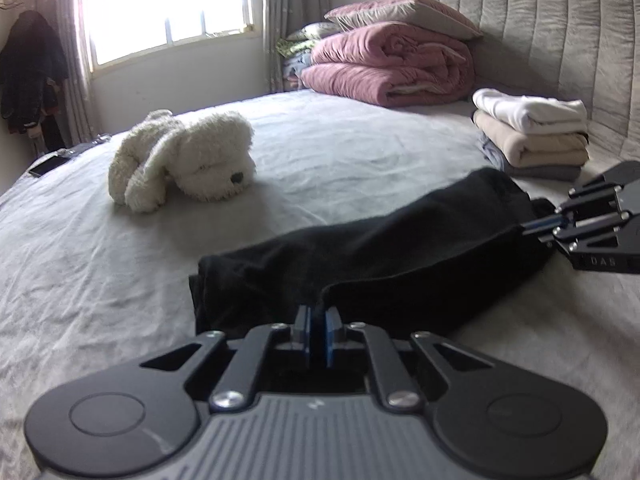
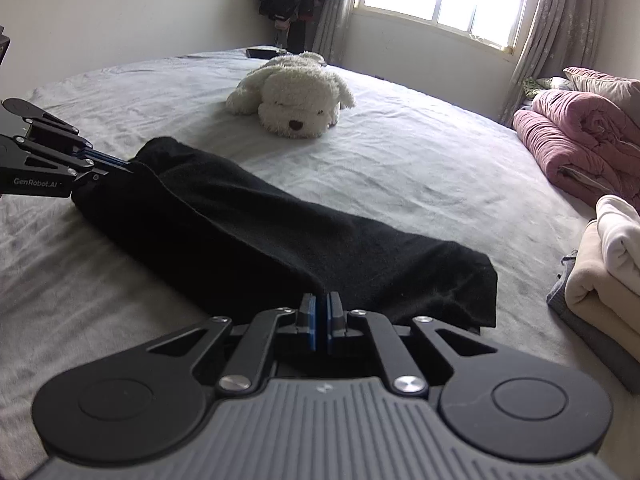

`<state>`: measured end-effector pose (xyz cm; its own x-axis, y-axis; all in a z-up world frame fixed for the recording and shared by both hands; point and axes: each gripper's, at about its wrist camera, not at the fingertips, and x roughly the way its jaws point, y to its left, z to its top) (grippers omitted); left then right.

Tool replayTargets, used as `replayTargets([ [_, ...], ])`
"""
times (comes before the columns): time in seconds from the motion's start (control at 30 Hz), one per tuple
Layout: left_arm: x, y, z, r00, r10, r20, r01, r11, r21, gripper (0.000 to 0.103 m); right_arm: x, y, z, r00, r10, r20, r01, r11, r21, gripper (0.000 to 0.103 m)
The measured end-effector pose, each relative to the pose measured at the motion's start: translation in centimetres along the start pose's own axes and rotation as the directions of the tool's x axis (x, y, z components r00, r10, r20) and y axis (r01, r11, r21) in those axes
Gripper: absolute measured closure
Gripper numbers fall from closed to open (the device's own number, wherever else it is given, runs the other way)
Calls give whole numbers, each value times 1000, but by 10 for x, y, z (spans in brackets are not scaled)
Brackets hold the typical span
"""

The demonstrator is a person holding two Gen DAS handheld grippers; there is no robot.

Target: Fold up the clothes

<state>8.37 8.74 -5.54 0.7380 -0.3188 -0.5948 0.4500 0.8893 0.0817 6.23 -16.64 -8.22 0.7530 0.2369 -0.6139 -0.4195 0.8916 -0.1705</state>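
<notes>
1. The bed (image 1: 340, 148) carries everything; it is covered by a pale grey, lightly wrinkled sheet, with a padded grey headboard (image 1: 560, 32) at one end.
2. A black garment (image 2: 256, 236) lies on the sheet as a long, narrow folded band.
3. A white plush dog (image 2: 296, 96) lies flat near the middle of the bed, well apart from the garment.
4. A stack of folded clothes (image 1: 532, 136), white on top, beige under it and grey at the bottom, sits near the headboard.
5. A rolled pink quilt (image 1: 388, 72) with a pillow on top lies by the headboard.
6. A dark phone (image 2: 262, 53) rests at the far edge.
</notes>
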Motion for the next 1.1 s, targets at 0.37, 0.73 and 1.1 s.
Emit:
replayTargets([
  [0.37, -9, 15, -9, 969, -215, -125, 207, 976, -76, 55, -7, -10, -5, 995, 72, -70, -65, 993, 101, 75],
  [0.73, -10, 60, 1, 994, -106, -27, 91, 937, -339, 43, -15, -38, 4, 997, 77, 5, -75, 955, 288, 61],
  [1.1, -5, 72, 16, 998, -58, 9, 56, 908, -416, 30, -12, -48, 10, 999, 8, 44, -24, 930, 366, 57],
])
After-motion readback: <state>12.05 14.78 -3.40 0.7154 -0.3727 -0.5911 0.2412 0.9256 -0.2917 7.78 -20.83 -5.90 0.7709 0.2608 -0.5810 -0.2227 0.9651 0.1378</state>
